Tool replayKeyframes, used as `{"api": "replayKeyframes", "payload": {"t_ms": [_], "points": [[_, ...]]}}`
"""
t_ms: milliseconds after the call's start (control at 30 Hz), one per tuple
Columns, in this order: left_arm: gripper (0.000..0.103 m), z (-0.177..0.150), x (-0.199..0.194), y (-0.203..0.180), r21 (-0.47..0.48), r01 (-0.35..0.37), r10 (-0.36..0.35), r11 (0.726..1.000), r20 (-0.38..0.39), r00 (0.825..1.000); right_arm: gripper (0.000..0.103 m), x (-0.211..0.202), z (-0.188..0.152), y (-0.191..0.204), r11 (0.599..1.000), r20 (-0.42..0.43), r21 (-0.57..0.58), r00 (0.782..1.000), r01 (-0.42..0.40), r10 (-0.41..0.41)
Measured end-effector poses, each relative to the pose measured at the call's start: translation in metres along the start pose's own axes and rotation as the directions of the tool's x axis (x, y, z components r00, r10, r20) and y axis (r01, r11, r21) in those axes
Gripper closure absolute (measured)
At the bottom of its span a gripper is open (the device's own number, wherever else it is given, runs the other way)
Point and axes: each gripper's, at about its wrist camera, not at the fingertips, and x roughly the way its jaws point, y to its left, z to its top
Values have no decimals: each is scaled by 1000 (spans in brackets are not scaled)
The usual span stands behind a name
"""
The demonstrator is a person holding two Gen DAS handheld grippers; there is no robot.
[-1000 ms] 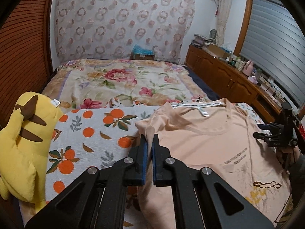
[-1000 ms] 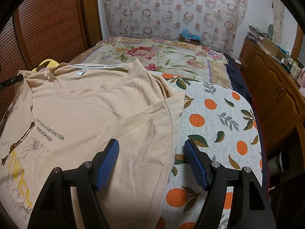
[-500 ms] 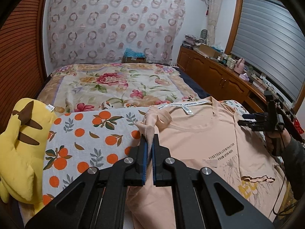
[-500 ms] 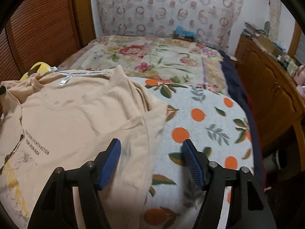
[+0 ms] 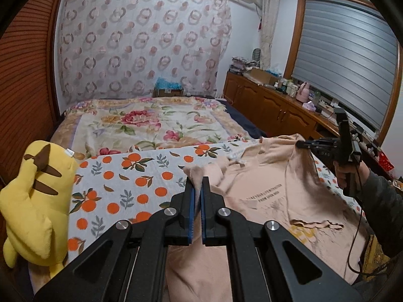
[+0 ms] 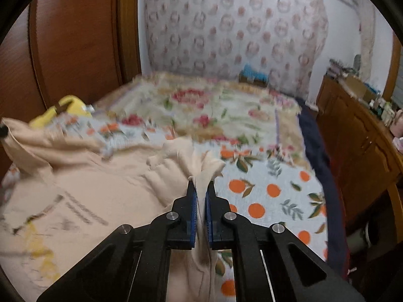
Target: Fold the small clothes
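Note:
A peach T-shirt (image 5: 264, 193) with dark print lies on the orange-print cover (image 5: 131, 176), bunched and partly lifted. My left gripper (image 5: 197, 183) is shut on a fold at the shirt's left side. In the left wrist view the right gripper (image 5: 299, 144) holds the shirt's far side up, a hand (image 5: 346, 173) behind it. In the blurred right wrist view, the right gripper (image 6: 200, 186) has its jaws closing, blue pads pressing a bunched fold of the T-shirt (image 6: 88, 188). The left gripper's tip (image 6: 3, 131) shows at the left edge.
A yellow plush toy (image 5: 35, 201) sits at the bed's left edge. A floral blanket (image 5: 151, 123) covers the far half of the bed. Wooden cabinets (image 5: 277, 105) with clutter run along the right. A slatted wooden wall (image 5: 25, 75) stands on the left.
The right gripper went from wide open over the shirt's right edge to shut on it and rose. The left gripper lifted its side. The shirt went from flat to bunched and raised.

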Motion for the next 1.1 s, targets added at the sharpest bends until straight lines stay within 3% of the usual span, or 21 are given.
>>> {"api": "replayKeyframes", "payload": {"t_ms": [333,533,767,933,1100], "points": [[98,-30,-88,-19,27,-18,16,999,81,997,97,-136,-59,12,1000,162,22,987,-13,9],[98,-59,-148,-34,27,-46,42,999,128,991,97,-196,-112,21,999,191,27,981,-34,28],[98,-88,-159,-21,-41,-55,59,998,104,993,97,-244,-188,29,997,103,42,992,-72,67],[98,-115,-143,-18,-39,-59,60,997,15,998,97,-228,-227,26,995,-15,67,997,-73,74],[98,-130,-126,-11,-49,-73,71,996,-48,996,97,-210,-234,31,997,-87,44,993,-70,73]]}}
